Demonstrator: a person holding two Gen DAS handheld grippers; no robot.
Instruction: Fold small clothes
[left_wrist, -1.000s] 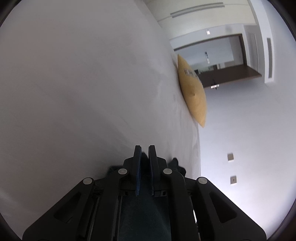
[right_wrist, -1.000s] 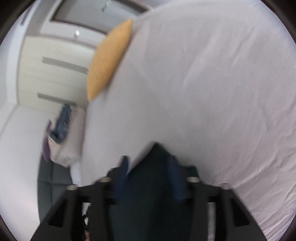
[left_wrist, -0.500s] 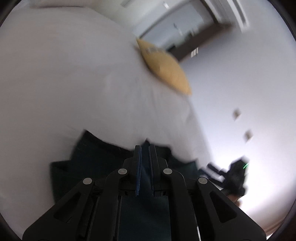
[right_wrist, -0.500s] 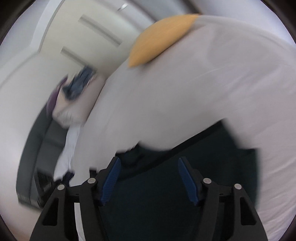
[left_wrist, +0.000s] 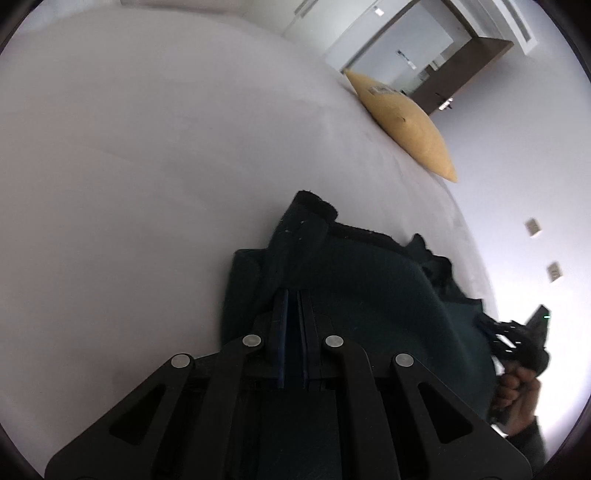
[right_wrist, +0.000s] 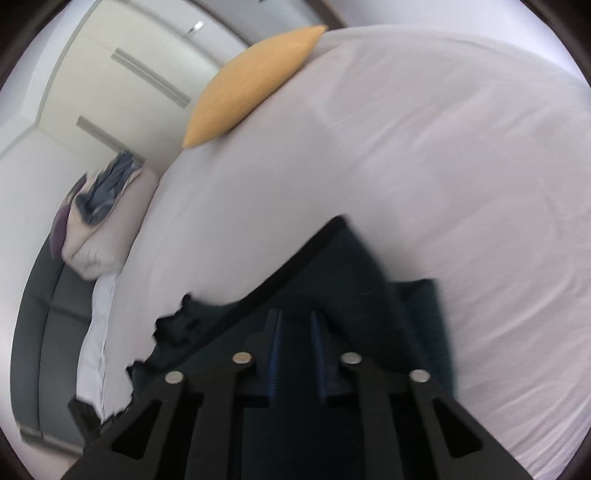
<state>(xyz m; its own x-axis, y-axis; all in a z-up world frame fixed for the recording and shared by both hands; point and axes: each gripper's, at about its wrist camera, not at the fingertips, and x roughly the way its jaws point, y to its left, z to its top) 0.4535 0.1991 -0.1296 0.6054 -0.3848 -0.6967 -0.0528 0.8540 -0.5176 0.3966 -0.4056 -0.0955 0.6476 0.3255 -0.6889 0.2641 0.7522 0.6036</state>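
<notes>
A dark green garment (left_wrist: 369, 280) lies bunched on the white bed sheet (left_wrist: 147, 147), its black-trimmed edge raised. My left gripper (left_wrist: 291, 295) is shut on a fold of it near its left side. In the right wrist view the same garment (right_wrist: 351, 266) spreads under my right gripper (right_wrist: 295, 317), whose jaws are closing to a narrow gap with dark cloth between the pads. The left wrist view also catches the right gripper (left_wrist: 517, 336) and the hand (left_wrist: 517, 387) holding it at the garment's far right edge.
A yellow pillow (left_wrist: 402, 122) rests at the bed's far edge, also seen as the yellow pillow (right_wrist: 251, 81). A dark sofa (right_wrist: 44, 332) with a pale cushion and blue clothes (right_wrist: 99, 206) stands beside the bed. A brown door (left_wrist: 461, 62) is open beyond.
The right gripper's jaws went from wide apart to nearly together on the cloth. Both grippers rolled and shifted, and the garment now lies spread out in front of them on the sheet.
</notes>
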